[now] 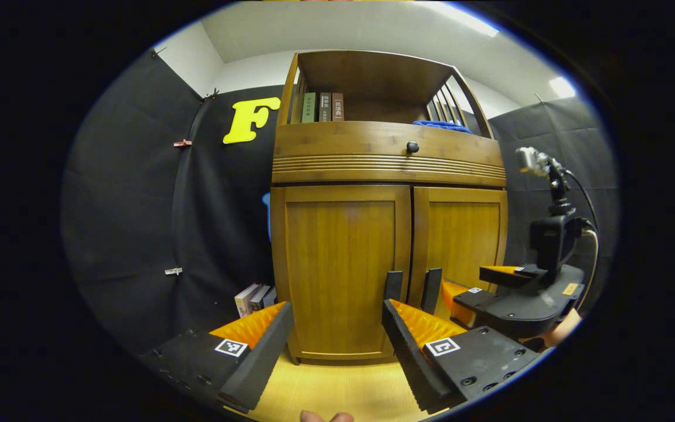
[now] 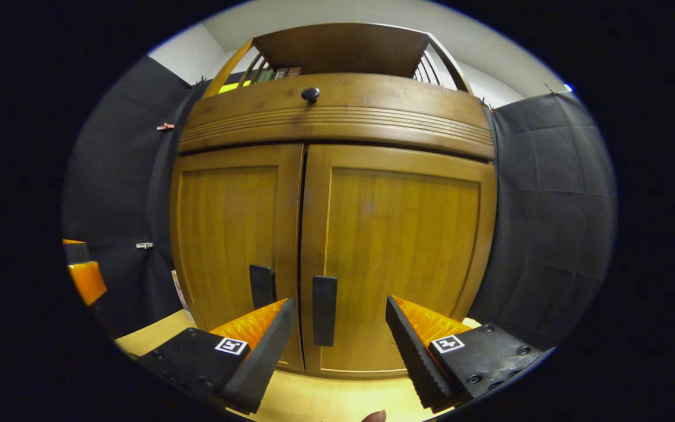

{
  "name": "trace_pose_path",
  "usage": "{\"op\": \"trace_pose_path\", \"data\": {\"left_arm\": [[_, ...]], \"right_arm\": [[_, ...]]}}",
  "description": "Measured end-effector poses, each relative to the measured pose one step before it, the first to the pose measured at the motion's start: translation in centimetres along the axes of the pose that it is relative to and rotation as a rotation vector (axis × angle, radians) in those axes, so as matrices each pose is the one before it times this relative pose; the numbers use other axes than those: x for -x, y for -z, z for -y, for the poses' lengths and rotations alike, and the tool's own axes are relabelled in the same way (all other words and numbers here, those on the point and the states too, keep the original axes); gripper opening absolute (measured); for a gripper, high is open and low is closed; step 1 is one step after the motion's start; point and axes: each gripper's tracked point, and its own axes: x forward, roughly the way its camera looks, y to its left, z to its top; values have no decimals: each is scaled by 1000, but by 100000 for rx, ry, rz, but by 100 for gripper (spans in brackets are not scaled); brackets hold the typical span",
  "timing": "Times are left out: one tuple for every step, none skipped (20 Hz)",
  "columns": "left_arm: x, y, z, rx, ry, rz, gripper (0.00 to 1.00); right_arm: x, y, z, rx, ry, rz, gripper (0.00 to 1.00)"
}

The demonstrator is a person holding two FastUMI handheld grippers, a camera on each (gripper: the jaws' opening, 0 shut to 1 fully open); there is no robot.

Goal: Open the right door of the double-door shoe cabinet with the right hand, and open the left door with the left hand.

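Observation:
The wooden shoe cabinet stands straight ahead with both doors shut. In the left gripper view its left door (image 1: 337, 264) fills the middle, and its dark upright handle (image 1: 394, 285) sits just above my right fingertip. My left gripper (image 1: 334, 328) is open, a short way off the door. The right gripper (image 1: 490, 287) hangs farther right, in front of the right door (image 1: 460, 234). In the right gripper view the right door (image 2: 399, 252) is close, and its handle (image 2: 324, 310) shows between the fingers of my open right gripper (image 2: 340, 325), a little left of centre. The left door's handle (image 2: 262, 285) is beside it.
Above the doors runs a drawer front with a black knob (image 1: 412, 147). The open shelf on top holds books (image 1: 321, 107) and a blue cloth (image 1: 443, 125). More books (image 1: 254, 299) stand on the floor left of the cabinet. Light wooden floor (image 1: 337, 392) lies below.

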Motion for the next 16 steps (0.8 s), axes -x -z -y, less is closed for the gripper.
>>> {"op": "trace_pose_path", "data": {"left_arm": [[-206, 204, -152, 203, -183, -365, 93], [-267, 73, -243, 137, -270, -415, 94], [-196, 206, -219, 218, -270, -378, 94], [-118, 17, -203, 302, -315, -176, 94], [-200, 123, -287, 383, -397, -146, 94], [-230, 110, -279, 395, -222, -261, 94], [2, 215, -105, 240, -239, -364, 94], [-107, 82, -289, 39, -461, -328, 94], [-16, 134, -268, -21, -493, -170, 94], [-81, 26, -253, 82, -471, -54, 93], [75, 187, -192, 213, -371, -149, 93], [-7, 64, -137, 297, -229, -204, 93], [-42, 190, -126, 297, -251, -250, 94], [22, -26, -80, 457, -205, -179, 94], [67, 145, 58, 518, 32, -257, 94], [97, -17, 14, 315, 199, -171, 94]], "right_arm": [[-1173, 738, -231, -372, 20, -1571, 98], [-901, 665, -127, -266, -105, -1443, 98], [-1047, 696, -82, -276, -93, -1622, 98], [-947, 708, -118, -885, -326, -1534, 98], [-857, 800, -165, -1315, -573, -1815, 98], [-841, 711, 64, -1902, 208, -1647, 97], [-728, 333, -116, -1641, -442, -624, 94], [-822, 485, 274, -1483, 1800, -1892, 93], [-698, 145, -26, -1574, 337, -955, 83], [-655, -10, 62, -1169, 1038, -133, 72], [-488, -73, -155, -1486, -952, 600, 67], [-493, 389, -409, -292, -1172, -1115, 53], [1271, -448, -39, 1878, -488, 1089, 43], [-752, 153, 156, 2186, -82, 300, 39], [32, -73, -28, 1202, 29, 1080, 36], [155, 9, -33, -910, -560, -1507, 33]]}}
